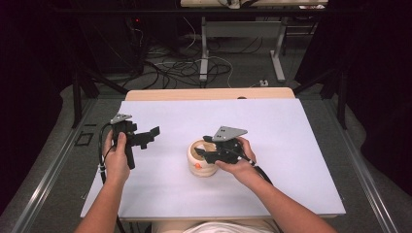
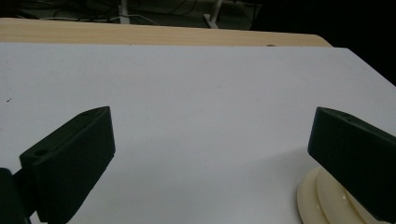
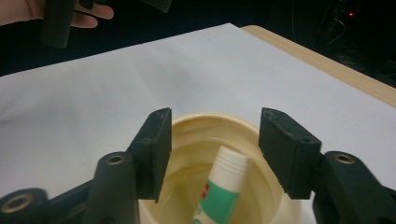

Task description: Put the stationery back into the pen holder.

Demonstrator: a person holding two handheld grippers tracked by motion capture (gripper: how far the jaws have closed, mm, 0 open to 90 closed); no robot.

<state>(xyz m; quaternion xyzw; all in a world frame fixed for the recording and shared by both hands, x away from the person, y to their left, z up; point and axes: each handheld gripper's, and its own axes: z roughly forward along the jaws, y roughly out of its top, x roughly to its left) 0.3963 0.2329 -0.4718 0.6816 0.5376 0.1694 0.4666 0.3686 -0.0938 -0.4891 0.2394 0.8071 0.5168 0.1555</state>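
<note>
Table (image 1: 145, 194), white-topped: at left, the left hand-held gripper (image 1: 149, 136) hovers with jaws wide apart, gripping nothing. Right of it, near the middle, the cream cup (image 1: 200, 167) holds a toothpaste tube (image 3: 224, 186); the right hand-held gripper (image 3: 212, 154) hangs over its mouth, jaws partly apart, tube untouched between them.

A white sheet (image 1: 272, 126) covers the wooden table (image 1: 209, 93). Beyond its far edge, tangled cables (image 1: 180, 65) sprawl over the grey floor around a pair of metal table legs (image 1: 204, 48).

High view looks down over the white-covered table (image 1: 291, 126); both gripper views sit close, sharing the cream round plastic cup (image 3: 196, 135).
</note>
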